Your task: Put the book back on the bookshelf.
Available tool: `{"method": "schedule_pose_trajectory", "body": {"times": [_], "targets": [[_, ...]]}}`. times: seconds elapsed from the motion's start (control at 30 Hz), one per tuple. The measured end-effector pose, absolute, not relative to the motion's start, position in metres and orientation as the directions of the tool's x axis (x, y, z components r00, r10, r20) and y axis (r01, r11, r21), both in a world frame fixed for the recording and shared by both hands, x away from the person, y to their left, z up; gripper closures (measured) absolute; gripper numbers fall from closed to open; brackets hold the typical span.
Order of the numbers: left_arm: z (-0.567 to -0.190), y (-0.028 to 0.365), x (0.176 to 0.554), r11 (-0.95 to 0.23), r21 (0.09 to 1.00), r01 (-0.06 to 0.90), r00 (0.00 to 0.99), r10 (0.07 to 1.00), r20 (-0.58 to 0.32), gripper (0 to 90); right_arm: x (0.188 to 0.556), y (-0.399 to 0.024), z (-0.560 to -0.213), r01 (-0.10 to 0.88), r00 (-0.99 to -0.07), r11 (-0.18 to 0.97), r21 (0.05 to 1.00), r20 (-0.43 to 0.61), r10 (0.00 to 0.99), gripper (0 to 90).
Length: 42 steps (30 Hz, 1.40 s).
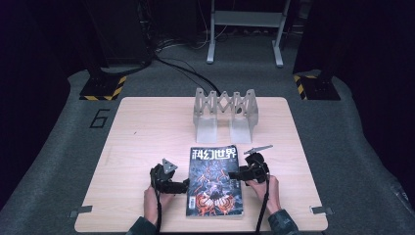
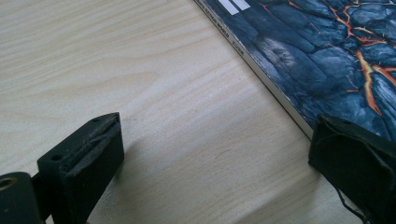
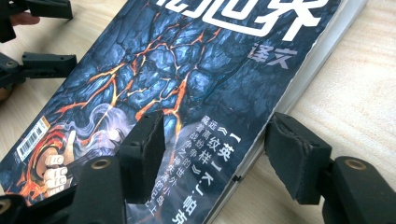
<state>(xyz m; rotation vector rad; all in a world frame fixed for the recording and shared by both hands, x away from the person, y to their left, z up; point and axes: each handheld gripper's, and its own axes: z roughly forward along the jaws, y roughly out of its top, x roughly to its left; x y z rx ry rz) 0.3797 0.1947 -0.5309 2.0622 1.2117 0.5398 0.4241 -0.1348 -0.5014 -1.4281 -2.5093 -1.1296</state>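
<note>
Magazine (image 1: 215,181), thin, floppy and glossy at lower centre of the worktop (image 1: 147,127), is judged best pinched at its edges, straddled by the spread jaws of left gripper (image 1: 182,186) and right gripper (image 1: 234,174).

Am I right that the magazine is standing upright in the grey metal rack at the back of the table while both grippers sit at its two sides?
Not quite. The magazine lies flat on the table in front of the rack, as the high view shows. The left gripper and the right gripper do sit at its two sides.
</note>
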Motion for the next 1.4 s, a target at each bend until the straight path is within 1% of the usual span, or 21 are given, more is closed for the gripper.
{"method": "schedule_pose_trajectory", "body": {"times": [0.33, 0.43, 0.47, 0.6, 0.63, 0.73, 0.87, 1.0, 1.07, 1.4], "targets": [[-0.531, 0.195, 0.380, -0.339, 0.728, 0.596, 0.483, 0.876, 0.013, 3.1, 0.429, -0.133, -0.502, 0.742, -0.582, 0.282, 0.608, 0.376, 0.721, 35.0], [-0.531, 0.195, 0.380, -0.340, 0.728, 0.596, 0.483, 0.875, 0.013, 3.1, 0.428, -0.134, -0.500, 0.755, -0.572, 0.274, 0.596, 0.394, 0.720, 36.1], [-0.531, 0.195, 0.380, -0.341, 0.727, 0.595, 0.484, 0.875, 0.015, 3.1, 0.426, -0.136, -0.500, 0.753, -0.573, 0.263, 0.603, 0.405, 0.712, 37.6], [-0.531, 0.195, 0.380, -0.340, 0.728, 0.595, 0.484, 0.875, 0.013, 3.2, 0.424, -0.136, -0.499, 0.749, -0.582, 0.262, 0.609, 0.414, 0.700, 38.1], [-0.531, 0.195, 0.380, -0.345, 0.727, 0.593, 0.486, 0.874, 0.017, 3.2, 0.422, -0.137, -0.499, 0.747, -0.588, 0.255, 0.614, 0.432, 0.684, 38.8], [-0.531, 0.195, 0.380, -0.341, 0.728, 0.595, 0.484, 0.875, 0.014, 3.2, 0.420, -0.139, -0.499, 0.744, -0.592, 0.257, 0.617, 0.432, 0.680, 40.1], [-0.531, 0.195, 0.380, -0.345, 0.728, 0.592, 0.488, 0.873, 0.017, 3.3, 0.421, -0.139, -0.502, 0.745, -0.593, 0.273, 0.609, 0.416, 0.689, 39.3], [-0.531, 0.195, 0.380, -0.346, 0.728, 0.592, 0.488, 0.873, 0.018, 3.4, 0.425, -0.139, -0.502, 0.744, -0.597, 0.252, 0.619, 0.446, 0.667, 39.1], [-0.531, 0.195, 0.380, -0.346, 0.728, 0.592, 0.488, 0.872, 0.017, 3.4, 0.428, -0.138, -0.500, 0.740, -0.601, 0.252, 0.623, 0.446, 0.663, 39.1], [-0.531, 0.195, 0.380, -0.347, 0.728, 0.591, 0.490, 0.872, 0.018, 3.5, 0.441, -0.119, -0.498, 0.716, -0.626, 0.314, 0.623, 0.376, 0.683, 38.7]]}}
